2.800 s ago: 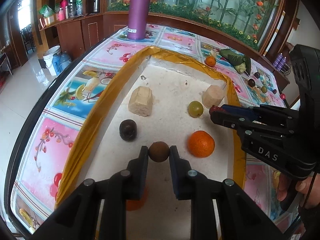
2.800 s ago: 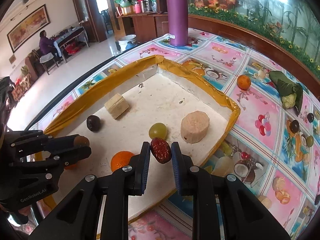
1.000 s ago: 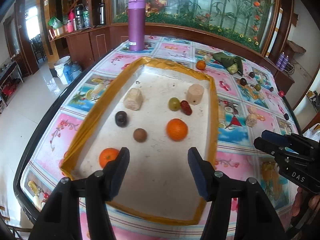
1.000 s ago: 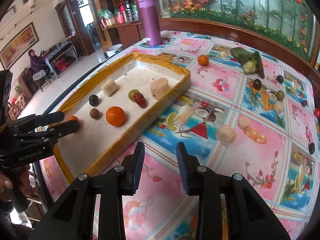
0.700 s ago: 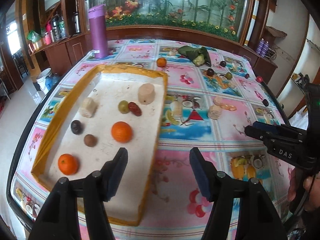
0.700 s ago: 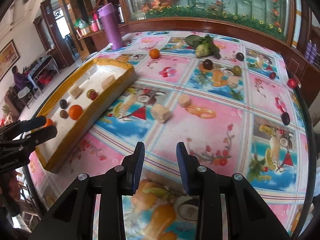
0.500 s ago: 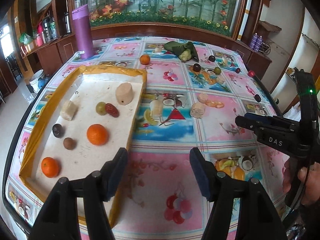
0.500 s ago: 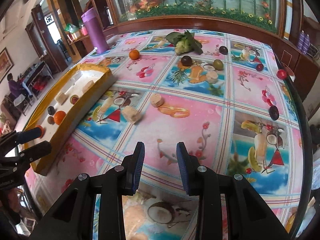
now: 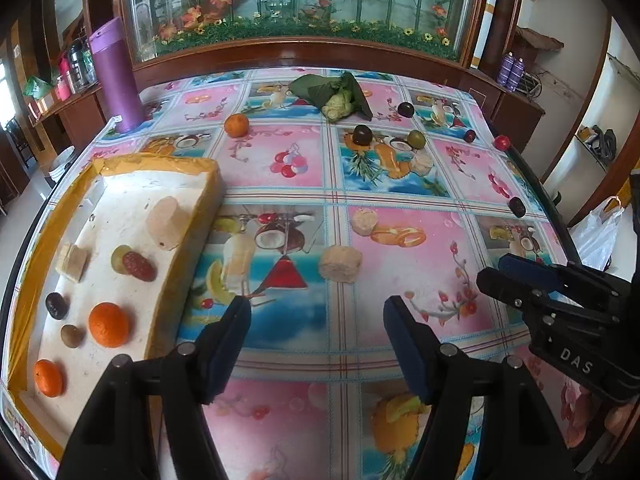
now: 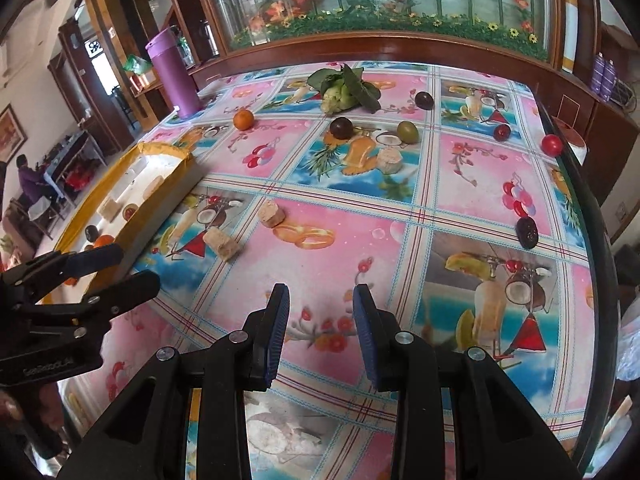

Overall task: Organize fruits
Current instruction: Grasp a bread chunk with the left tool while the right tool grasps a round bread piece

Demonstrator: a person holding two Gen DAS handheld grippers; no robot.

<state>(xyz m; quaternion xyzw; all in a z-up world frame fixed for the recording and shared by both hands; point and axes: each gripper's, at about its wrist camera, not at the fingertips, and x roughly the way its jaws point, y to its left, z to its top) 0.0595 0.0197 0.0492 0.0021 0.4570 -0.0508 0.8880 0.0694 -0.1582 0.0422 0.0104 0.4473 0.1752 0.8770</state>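
Fruits are lying in two groups: some are sitting in the yellow-rimmed tray (image 9: pixel 192 166) at the left of the table, the rest are lying scattered over the patterned tablecloth (image 9: pixel 400 184) to its right. Inside the tray, two oranges (image 9: pixel 109 325) are resting at the near end beside a small brown fruit (image 9: pixel 72 336) and a dark plum (image 9: pixel 55 305), while a red date (image 9: pixel 138 266) is touching a green grape (image 9: pixel 119 255) farther in, with two pale chunks, possibly cut fruit, beyond them. On the cloth, a beige chunk (image 9: pixel 341 263) is sitting near the middle, an orange (image 10: pixel 243 119) and a leafy cauliflower (image 10: pixel 345 90) are lying at the far side, and a dark oval fruit (image 10: pixel 526 232) is resting near the right edge. The left gripper (image 9: pixel 317 344) is hovering above the cloth with its jaws spread wide and nothing between them. The right gripper (image 10: pixel 321 332) is hanging over the near right part of the table, its jaws parted somewhat less and likewise empty. A purple bottle (image 9: pixel 116 76) is standing at the far left corner.
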